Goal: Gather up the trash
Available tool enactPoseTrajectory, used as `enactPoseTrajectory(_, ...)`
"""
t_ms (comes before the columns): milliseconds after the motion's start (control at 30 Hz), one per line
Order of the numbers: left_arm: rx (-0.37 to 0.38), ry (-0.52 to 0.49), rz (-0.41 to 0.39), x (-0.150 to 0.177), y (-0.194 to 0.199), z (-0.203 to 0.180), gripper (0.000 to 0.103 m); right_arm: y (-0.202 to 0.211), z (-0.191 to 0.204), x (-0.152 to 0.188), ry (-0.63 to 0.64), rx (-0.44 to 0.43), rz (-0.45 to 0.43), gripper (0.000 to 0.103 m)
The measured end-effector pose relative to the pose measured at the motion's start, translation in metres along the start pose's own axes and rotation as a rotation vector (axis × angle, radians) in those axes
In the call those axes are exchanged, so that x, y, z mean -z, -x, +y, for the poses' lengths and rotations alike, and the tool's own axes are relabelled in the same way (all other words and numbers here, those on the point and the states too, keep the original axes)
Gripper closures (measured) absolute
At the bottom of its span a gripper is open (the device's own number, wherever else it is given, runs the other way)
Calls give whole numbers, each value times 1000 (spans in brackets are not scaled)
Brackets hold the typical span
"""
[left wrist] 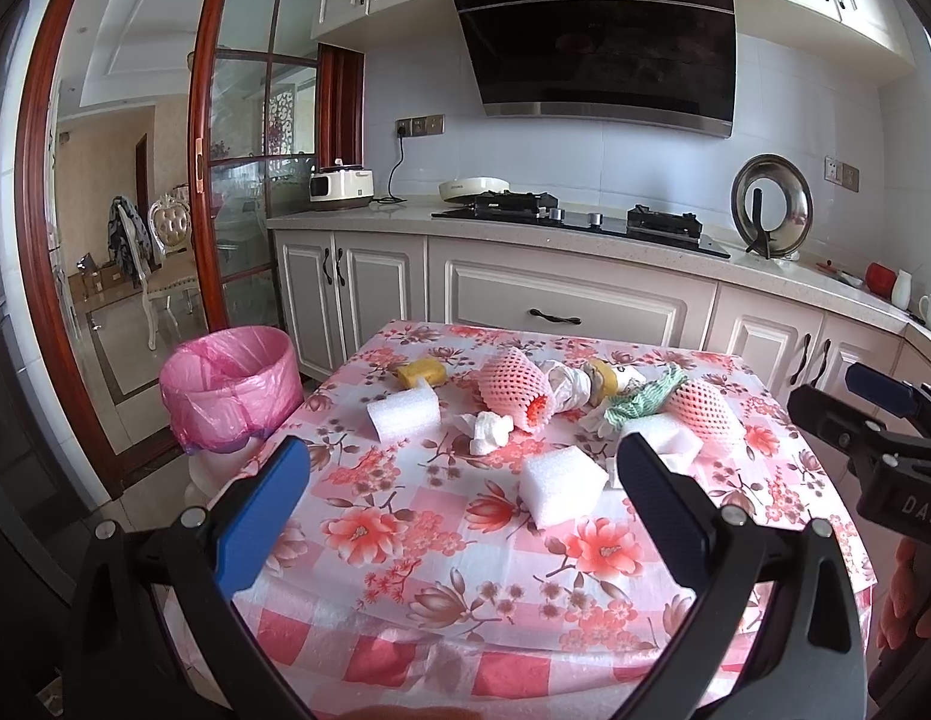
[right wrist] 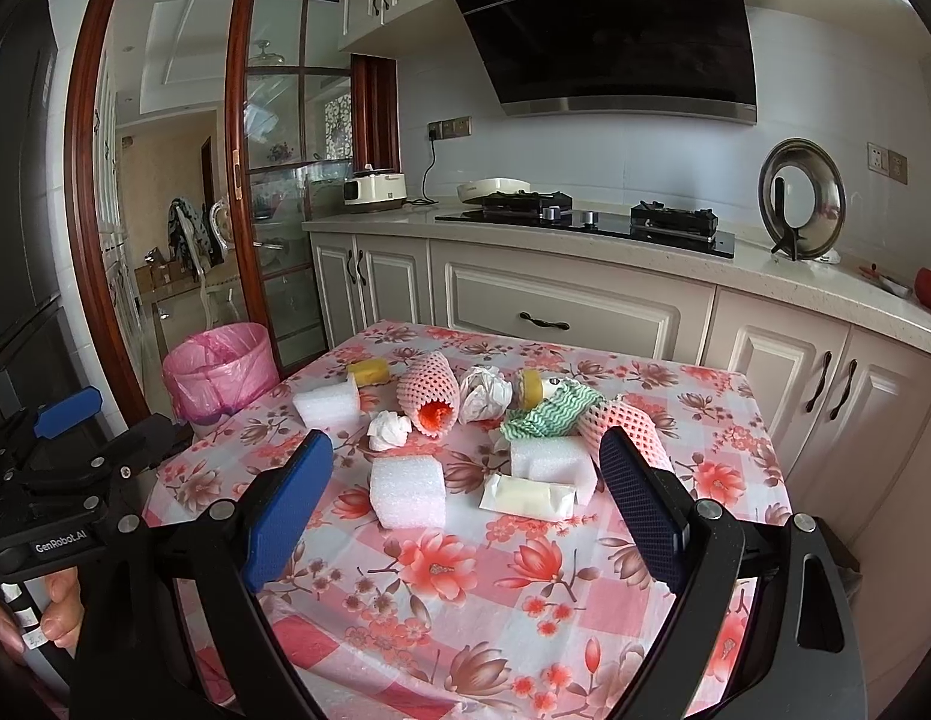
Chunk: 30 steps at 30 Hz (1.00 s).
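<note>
Two handheld grippers hang over the near edge of a tabletop [right wrist: 585, 588] covered in a pink floral check cloth, both with blue-padded fingers spread wide and holding nothing. The left gripper [left wrist: 465, 474] frames the cloth from the left side; the right gripper [right wrist: 465, 468] does so from the right, and each shows at the edge of the other's view. A hand [right wrist: 57, 612] grips the left tool's handle at the lower left of the right wrist view.

Nearest the fingers lies a white foam block [right wrist: 407, 492], with a flat wrapped packet [right wrist: 528, 497] just beside it to the right and a second foam block [right wrist: 546, 461] behind that packet. A crumpled tissue [right wrist: 388, 430] sits left of centre. Beyond it a pink foam fruit net [right wrist: 428, 396] lies with its orange-lined mouth turned toward the cameras, touching a wad of crumpled white plastic [right wrist: 483, 393]. A green-and-white wavy cloth [right wrist: 549, 414] sprawls to the right, against a second pink net [right wrist: 630, 426]. A third foam block [right wrist: 326, 402] rests at the left, a yellow sponge-like piece [right wrist: 369, 372] behind it, and a roll of yellow tape [right wrist: 530, 389] stands on edge at the back of the pile.

On the floor just off the table's left corner stands a bin with a pink liner [left wrist: 231, 387], its mouth open.

Farther back run cream cabinets [left wrist: 561, 306], a black gas hob [left wrist: 579, 219], a slanted range hood [left wrist: 597, 36], a pot lid on a stand [left wrist: 771, 207] and a wood-framed glass door [left wrist: 237, 150].
</note>
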<state>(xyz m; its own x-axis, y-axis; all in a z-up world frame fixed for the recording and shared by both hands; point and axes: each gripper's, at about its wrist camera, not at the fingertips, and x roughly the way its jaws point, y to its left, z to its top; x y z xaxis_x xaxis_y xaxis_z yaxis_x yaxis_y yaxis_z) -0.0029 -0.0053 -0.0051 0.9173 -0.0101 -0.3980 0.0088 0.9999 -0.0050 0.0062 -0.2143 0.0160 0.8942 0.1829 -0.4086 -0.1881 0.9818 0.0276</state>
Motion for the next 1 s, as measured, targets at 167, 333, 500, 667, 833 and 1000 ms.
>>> enactPoseTrajectory(167,1,-2,-9,-2,4,-3,4,-2,-4,5,-11,2,5,18)
enactPoseTrajectory(333,-3,9,-7,-2,-1,3,4,-10,-9,13,-18,4,20,18)
enactPoseTrajectory(500,16,40,33,2,-15,10,4,-21,-9,22,-23,-3,39,18)
enactPoseTrajectory(667,17,52,59,6,-24,15,4,-36,-10,31,-38,-18,60,18)
enactPoseTrajectory(833,7,68,82,8,-38,21,4,-53,-6,37,-40,-35,82,18)
enactPoseTrajectory(1000,40,101,150,12,-66,32,4,-79,6,42,-10,-51,123,18)
